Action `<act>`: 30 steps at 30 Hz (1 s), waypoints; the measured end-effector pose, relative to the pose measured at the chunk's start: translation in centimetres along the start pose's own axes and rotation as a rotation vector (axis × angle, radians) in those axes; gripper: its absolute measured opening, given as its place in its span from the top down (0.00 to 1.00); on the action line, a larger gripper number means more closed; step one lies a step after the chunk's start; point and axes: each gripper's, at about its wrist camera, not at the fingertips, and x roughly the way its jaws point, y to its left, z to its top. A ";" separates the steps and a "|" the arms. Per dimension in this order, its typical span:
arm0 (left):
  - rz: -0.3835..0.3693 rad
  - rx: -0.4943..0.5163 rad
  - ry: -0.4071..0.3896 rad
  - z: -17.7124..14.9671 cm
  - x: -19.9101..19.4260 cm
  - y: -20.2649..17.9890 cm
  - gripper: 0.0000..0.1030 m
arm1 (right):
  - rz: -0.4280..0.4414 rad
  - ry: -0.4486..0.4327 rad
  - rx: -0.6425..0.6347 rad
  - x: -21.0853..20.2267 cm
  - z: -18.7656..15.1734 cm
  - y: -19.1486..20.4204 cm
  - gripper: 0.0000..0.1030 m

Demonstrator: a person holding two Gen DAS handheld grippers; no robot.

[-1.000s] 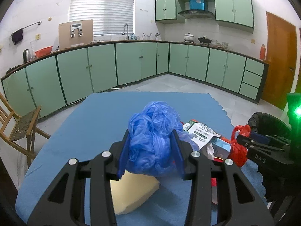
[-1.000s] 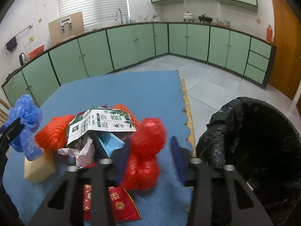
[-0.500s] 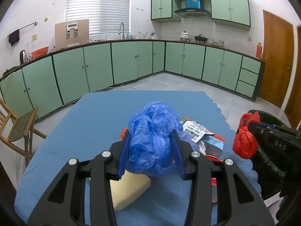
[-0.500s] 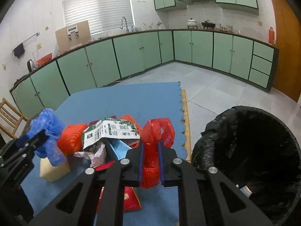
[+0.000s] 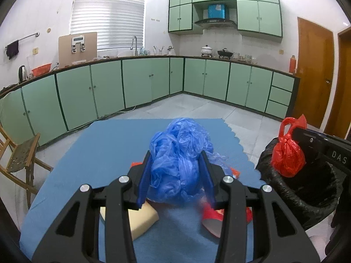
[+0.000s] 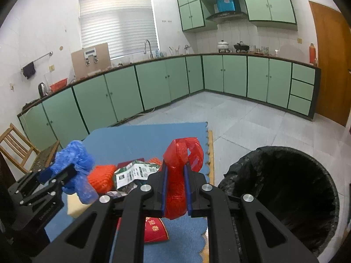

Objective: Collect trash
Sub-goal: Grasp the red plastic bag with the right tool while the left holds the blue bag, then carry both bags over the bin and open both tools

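Red knotted plastic bag (image 6: 175,188), soft and light, clamped mid-body between right gripper (image 6: 175,194) fingers beside black-lined bin (image 6: 285,188); crumpled blue plastic bag (image 5: 178,164), equally limp and slippery, pinched in left gripper (image 5: 176,176) above blue table (image 5: 105,153).

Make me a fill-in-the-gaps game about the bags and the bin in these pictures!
1. The left tool squeezes a crumpled ____ plastic bag.
2. The right tool grips a knotted ____ plastic bag.
3. The bin is lined with a ____ bag.
4. A yellow sponge lies on the ____ mat.

Missing words: blue; red; black; blue
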 end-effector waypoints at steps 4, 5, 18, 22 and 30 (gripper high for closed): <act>-0.021 0.005 -0.013 0.4 -0.8 -1.1 0.61 | -0.006 -0.028 0.002 -1.7 0.3 -0.5 0.87; -0.029 0.009 -0.015 0.4 -1.0 -1.5 0.61 | -0.010 -0.033 0.003 -2.0 0.3 -0.7 0.87; -0.159 0.054 -0.026 0.9 -0.5 -7.9 0.61 | -0.130 -0.070 0.025 -5.7 0.2 -5.8 0.87; -0.213 0.073 -0.022 1.2 0.8 -10.9 0.61 | -0.178 -0.072 0.047 -6.4 0.0 -8.5 0.87; -0.304 0.105 -0.005 1.3 3.7 -17.4 0.61 | -0.257 -0.051 0.109 -6.6 -0.8 -14.3 0.87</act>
